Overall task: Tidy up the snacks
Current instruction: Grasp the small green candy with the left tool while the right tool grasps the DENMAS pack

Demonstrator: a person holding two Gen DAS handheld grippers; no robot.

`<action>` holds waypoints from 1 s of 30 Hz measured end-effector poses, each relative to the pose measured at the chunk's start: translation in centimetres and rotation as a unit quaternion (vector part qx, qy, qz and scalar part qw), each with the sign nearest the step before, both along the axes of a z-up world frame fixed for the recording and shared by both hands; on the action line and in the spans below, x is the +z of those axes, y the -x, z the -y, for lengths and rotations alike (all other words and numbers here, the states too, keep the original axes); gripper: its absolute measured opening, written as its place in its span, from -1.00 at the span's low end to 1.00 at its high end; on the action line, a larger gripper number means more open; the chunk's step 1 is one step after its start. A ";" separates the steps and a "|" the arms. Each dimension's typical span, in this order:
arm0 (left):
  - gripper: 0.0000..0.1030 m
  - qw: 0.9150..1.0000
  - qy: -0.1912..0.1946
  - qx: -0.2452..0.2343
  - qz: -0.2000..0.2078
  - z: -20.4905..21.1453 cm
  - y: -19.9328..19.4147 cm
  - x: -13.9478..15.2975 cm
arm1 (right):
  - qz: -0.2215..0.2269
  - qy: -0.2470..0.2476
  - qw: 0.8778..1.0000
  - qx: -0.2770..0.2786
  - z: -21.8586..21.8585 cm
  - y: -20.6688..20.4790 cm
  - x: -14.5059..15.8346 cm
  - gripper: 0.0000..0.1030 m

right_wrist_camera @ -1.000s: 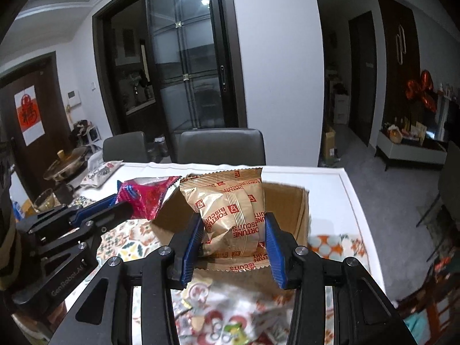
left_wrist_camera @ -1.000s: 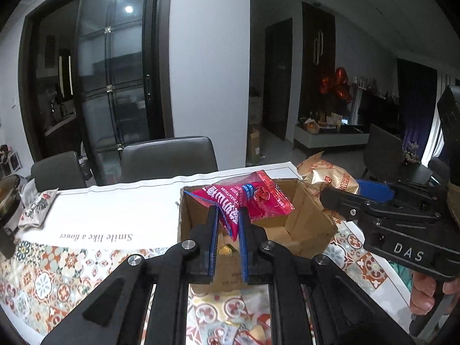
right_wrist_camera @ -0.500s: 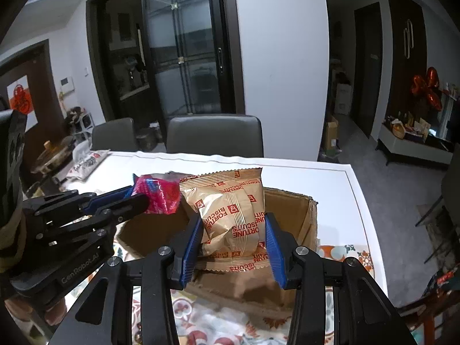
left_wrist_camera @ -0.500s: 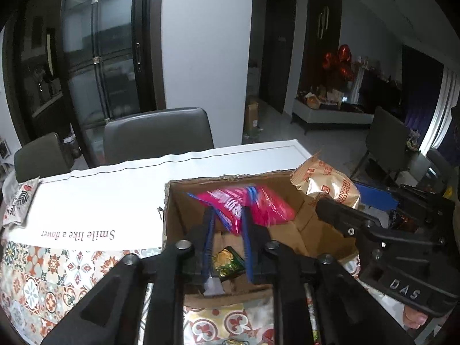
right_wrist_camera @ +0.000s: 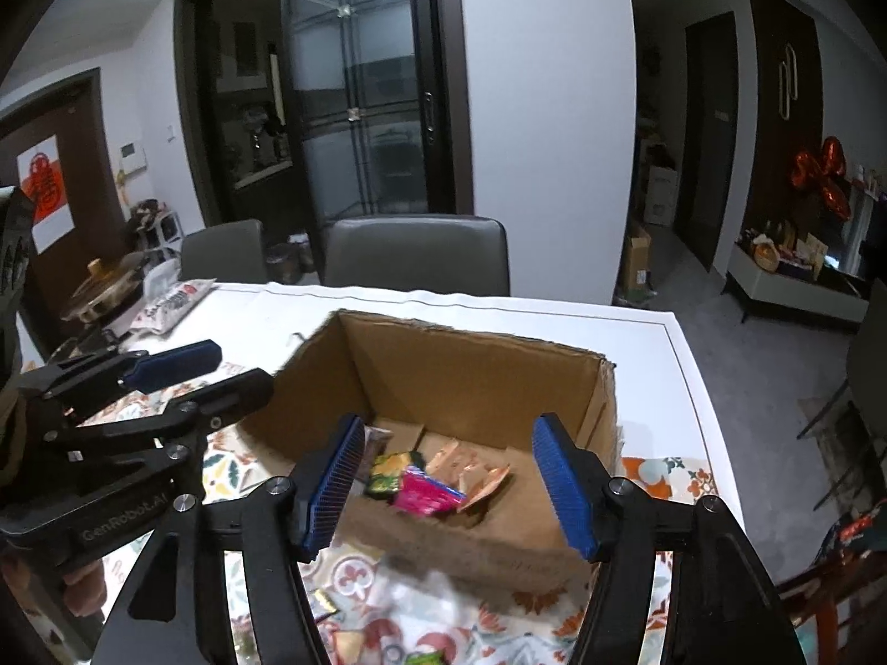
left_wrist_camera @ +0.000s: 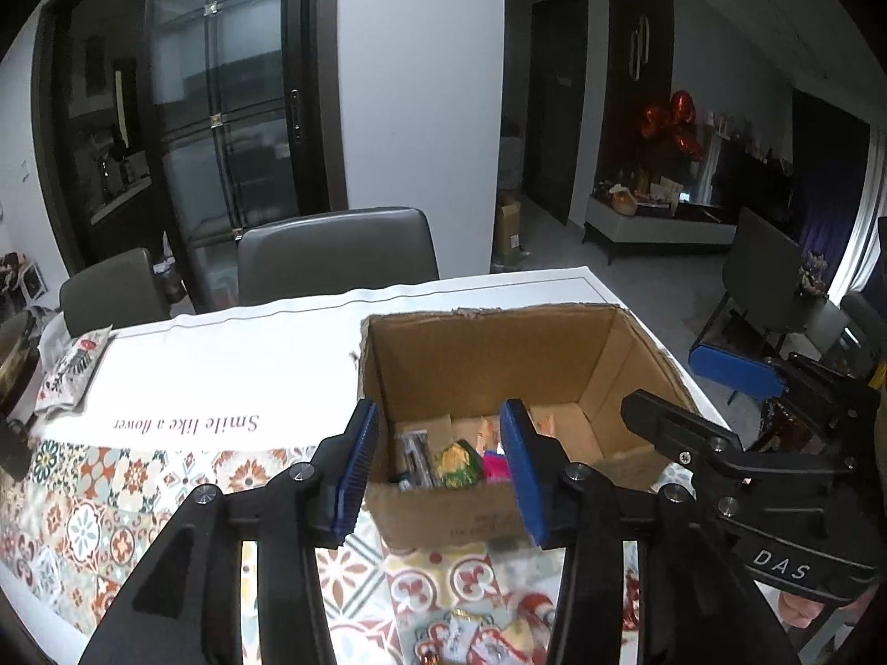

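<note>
Where the near wall of the cardboard box (left_wrist_camera: 477, 366) rises in front of both cameras, much of its floor is cut off, so only part of the snack pile inside can be read: a pink packet (right_wrist_camera: 427, 493), a green-and-yellow packet (right_wrist_camera: 388, 471) and a crumpled tan biscuit packet (right_wrist_camera: 471, 471) lie loose on the bottom, with a dark wrapper (left_wrist_camera: 413, 457) at the left that is too small to identify. The left gripper (left_wrist_camera: 441, 463) hovers just above the box's near edge with its blue pads spread wide and nothing between them; the right gripper (right_wrist_camera: 452, 485) hangs over the box in the same way, fingers parted and empty. Each gripper shows in the other's view only as a black body at the frame's side. More small wrappers (right_wrist_camera: 327, 607) lie on the patterned tablecloth (left_wrist_camera: 111, 504) in front of the box, blurred and half hidden behind the gripper arms. A printed pouch (left_wrist_camera: 72, 368) rests at the table's far left, well apart from the box.
</note>
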State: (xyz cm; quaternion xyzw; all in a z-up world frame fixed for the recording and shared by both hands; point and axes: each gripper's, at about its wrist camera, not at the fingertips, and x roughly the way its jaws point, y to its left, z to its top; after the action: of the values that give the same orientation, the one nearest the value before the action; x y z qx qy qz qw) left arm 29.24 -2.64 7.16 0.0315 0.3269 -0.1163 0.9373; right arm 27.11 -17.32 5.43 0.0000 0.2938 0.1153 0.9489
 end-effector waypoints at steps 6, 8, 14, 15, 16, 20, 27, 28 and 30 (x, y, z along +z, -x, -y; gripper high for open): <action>-0.05 1.000 0.002 0.009 0.011 -1.4 3.4 0.5 | 0.007 -0.006 1.000 0.021 -1.3 2.9 0.2 0.24; -0.05 1.000 -0.003 0.014 0.014 -1.9 4.4 0.4 | 0.008 -0.003 1.000 0.028 -1.8 3.8 0.0 0.24; -0.04 1.000 -0.007 0.026 0.011 -3.5 6.6 -0.5 | -0.002 -0.003 0.999 0.042 -3.1 5.6 -1.0 0.24; -0.04 0.999 -0.011 0.030 0.007 -3.8 6.9 -0.8 | -0.004 -0.001 0.999 0.042 -3.6 5.8 -1.2 0.24; -0.04 0.999 -0.011 0.033 0.003 -4.0 7.1 -1.0 | -0.009 0.001 0.999 0.044 -3.8 5.9 -1.5 0.24; -0.04 0.999 -0.012 0.038 -0.019 -4.9 7.9 -2.4 | -0.034 0.002 0.998 0.051 -4.7 6.5 -2.8 0.24; -0.04 0.998 -0.009 0.039 -0.056 -5.7 9.8 -5.9 | -0.075 0.004 0.996 0.053 -5.1 7.2 -6.1 0.24; -0.05 0.997 -0.011 0.040 -0.061 -5.7 10.2 -6.5 | -0.082 0.002 0.995 0.053 -5.1 7.3 -6.6 0.24; -0.05 0.997 -0.013 0.036 -0.072 -5.8 10.8 -7.6 | -0.094 -0.001 0.994 0.052 -5.0 7.6 -7.6 0.24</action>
State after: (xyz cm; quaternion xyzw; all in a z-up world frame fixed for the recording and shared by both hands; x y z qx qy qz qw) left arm 18.44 3.12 -0.42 0.0234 0.3957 -0.0802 0.9146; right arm 19.49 -12.31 -2.17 -0.0033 0.3813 0.1648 0.9097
